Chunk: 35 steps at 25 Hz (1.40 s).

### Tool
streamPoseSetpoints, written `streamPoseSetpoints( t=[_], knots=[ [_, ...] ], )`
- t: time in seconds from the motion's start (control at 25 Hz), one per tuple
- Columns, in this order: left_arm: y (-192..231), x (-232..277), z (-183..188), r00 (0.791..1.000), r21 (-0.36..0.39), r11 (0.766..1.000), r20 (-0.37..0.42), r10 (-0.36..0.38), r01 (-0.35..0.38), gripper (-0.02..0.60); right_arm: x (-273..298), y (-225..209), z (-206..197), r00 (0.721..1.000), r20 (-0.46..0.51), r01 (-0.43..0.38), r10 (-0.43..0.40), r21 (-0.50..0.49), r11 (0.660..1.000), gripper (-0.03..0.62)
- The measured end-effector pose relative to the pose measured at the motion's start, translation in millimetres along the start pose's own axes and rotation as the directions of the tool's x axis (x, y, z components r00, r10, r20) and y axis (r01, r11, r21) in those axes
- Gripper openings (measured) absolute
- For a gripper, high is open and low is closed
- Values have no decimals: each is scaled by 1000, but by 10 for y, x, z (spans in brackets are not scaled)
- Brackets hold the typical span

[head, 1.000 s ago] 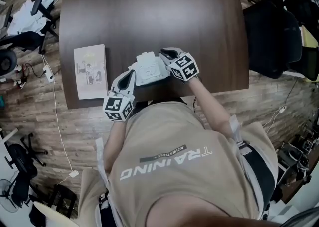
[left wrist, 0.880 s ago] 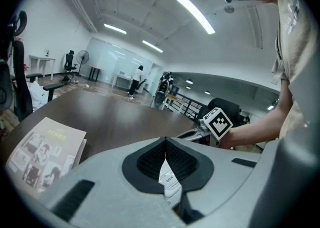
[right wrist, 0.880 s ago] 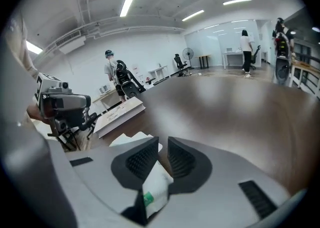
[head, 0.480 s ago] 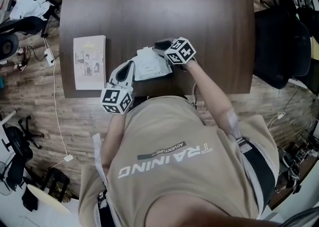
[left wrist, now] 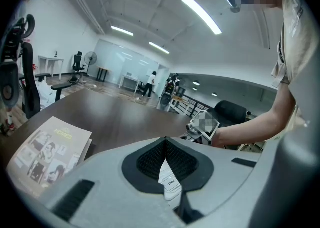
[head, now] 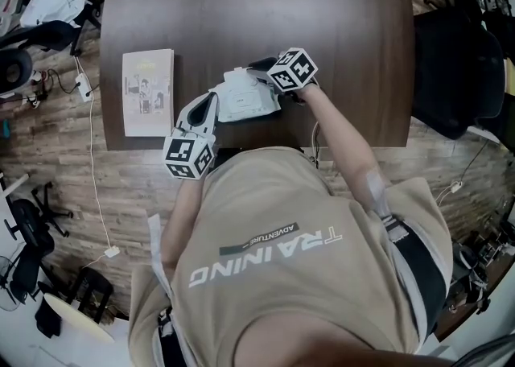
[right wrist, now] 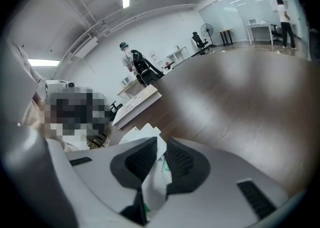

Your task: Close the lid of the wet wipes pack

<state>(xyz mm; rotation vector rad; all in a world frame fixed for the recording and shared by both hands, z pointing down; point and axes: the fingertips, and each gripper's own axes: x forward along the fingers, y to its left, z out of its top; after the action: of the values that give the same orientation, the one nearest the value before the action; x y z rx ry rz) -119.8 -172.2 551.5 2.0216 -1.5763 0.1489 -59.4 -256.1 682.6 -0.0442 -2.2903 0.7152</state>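
Observation:
The white wet wipes pack (head: 245,100) lies near the front edge of the dark brown table (head: 241,3), held from both sides. My left gripper (head: 214,101) is shut on the pack's left end. In the left gripper view a white flap printed "OPEN" (left wrist: 169,184) is pinched between the black pads of that gripper (left wrist: 166,164). My right gripper (head: 261,68) is at the pack's far right corner. The right gripper view has its jaws (right wrist: 159,159) shut on a white fold of the pack (right wrist: 152,182). I cannot tell how the lid stands.
A thin booklet (head: 148,92) lies flat at the table's left side, also visible as the booklet (left wrist: 45,152) in the left gripper view. A black office chair (head: 451,51) stands right of the table. Chairs and cables (head: 40,35) are on the wooden floor at left.
The right gripper has moved toward the far side of the pack and tilted, still holding it. The left gripper keeps its hold at the pack's left end.

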Motion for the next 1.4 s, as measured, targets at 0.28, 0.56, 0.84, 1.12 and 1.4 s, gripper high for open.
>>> streamPoseSetpoints(
  t=[0.28,0.56,0.84,1.12,1.4],
  knots=[
    [38,-182,100,999,36,999,41,-5,4,5,-190,155,127,993,107,63,-59,-36,997,51],
    [104,-258,157,997,44,999,66,-30,27,5,-295,393,133,986,158,60,-54,-28,998,51],
    [65,-389,133,995,59,997,78,-63,58,5,-395,657,-41,983,171,75,-68,-33,997,52],
    [125,-449,138,993,70,994,72,-89,84,5,-373,840,-215,982,164,101,-98,-9,995,55],
    [45,-458,129,990,70,991,66,-121,117,5,-285,831,-455,977,103,184,-184,12,983,55]
  ],
)
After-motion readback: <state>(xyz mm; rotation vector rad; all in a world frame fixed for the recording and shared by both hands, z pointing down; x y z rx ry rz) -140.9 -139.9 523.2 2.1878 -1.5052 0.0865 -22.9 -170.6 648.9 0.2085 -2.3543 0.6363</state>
